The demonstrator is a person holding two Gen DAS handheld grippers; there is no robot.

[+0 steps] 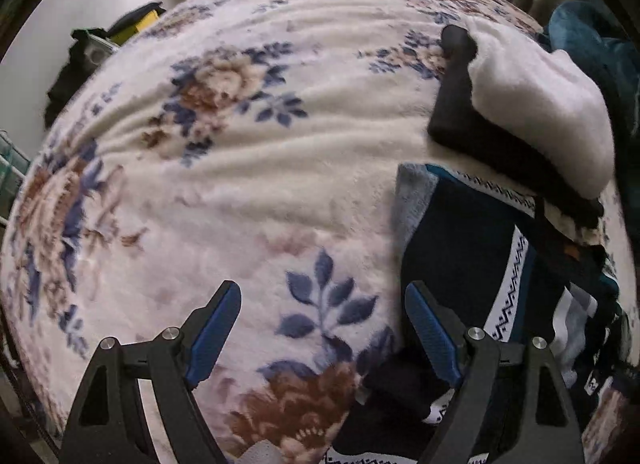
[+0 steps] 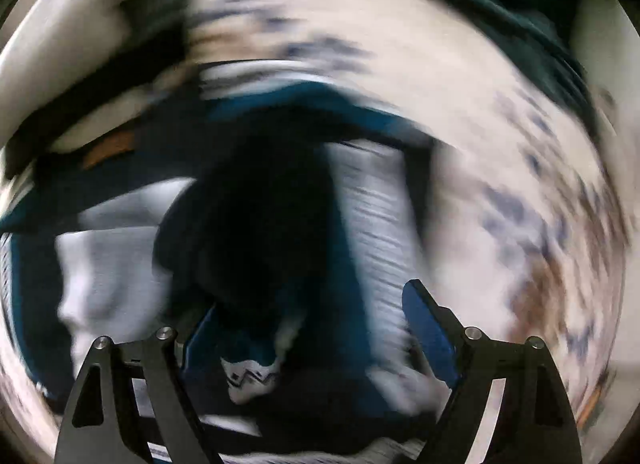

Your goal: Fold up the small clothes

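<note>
Floral blanket (image 1: 248, 167) underneath, clothes pile (image 1: 472, 232) to my right. Left gripper (image 1: 322, 328) spread, empty; right gripper (image 2: 308, 328) spread over dark cloth (image 2: 256, 223), blurry. Guessing I'm picking one; next needs an edge pinch.

Both tongs, left (image 1: 322, 328) and right (image 2: 308, 338), have black angular frames, blue ribbed pads, silver screws.

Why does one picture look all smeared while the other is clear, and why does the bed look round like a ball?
Right wrist view: heavy motion blur smears the dark patterned clothes and floral blanket; only the right gripper stays sharp. Left wrist view: mostly sharp, soft daylight, no glare; the fisheye lens bulges the blanket beyond the open left gripper.
</note>
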